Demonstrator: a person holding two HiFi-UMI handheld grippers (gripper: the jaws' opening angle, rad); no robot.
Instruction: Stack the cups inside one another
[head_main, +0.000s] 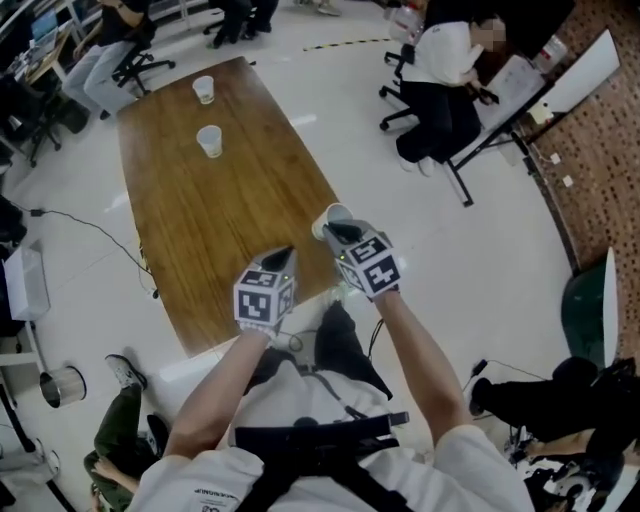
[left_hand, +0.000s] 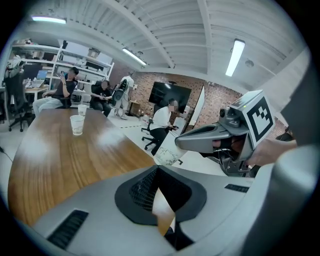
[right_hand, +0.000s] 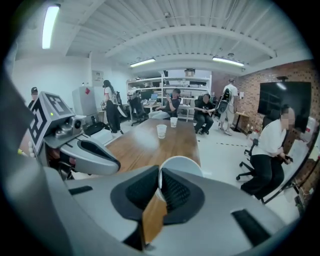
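Note:
Two clear plastic cups (head_main: 209, 141) (head_main: 204, 90) stand upright at the far end of the wooden table (head_main: 220, 220). Both gripper views show them too: the nearer cup (left_hand: 76, 124) (right_hand: 161, 131) and the farther cup (left_hand: 82, 109) (right_hand: 173, 121). My right gripper (head_main: 335, 230) (right_hand: 160, 175) is shut on the rim of a third cup (head_main: 336, 214) (right_hand: 183, 167), held tilted above the table's near right edge. The left gripper view shows that held cup (left_hand: 169, 152) hanging from the right gripper (left_hand: 200, 137). My left gripper (head_main: 285, 254) (left_hand: 157, 170) hovers beside it over the near end, shut and empty.
A person (head_main: 440, 70) sits on an office chair right of the table, next to a white board (head_main: 560, 85) on a stand. More chairs (head_main: 135, 65) and seated people are beyond the far end. A cable (head_main: 90, 230) runs over the floor on the left.

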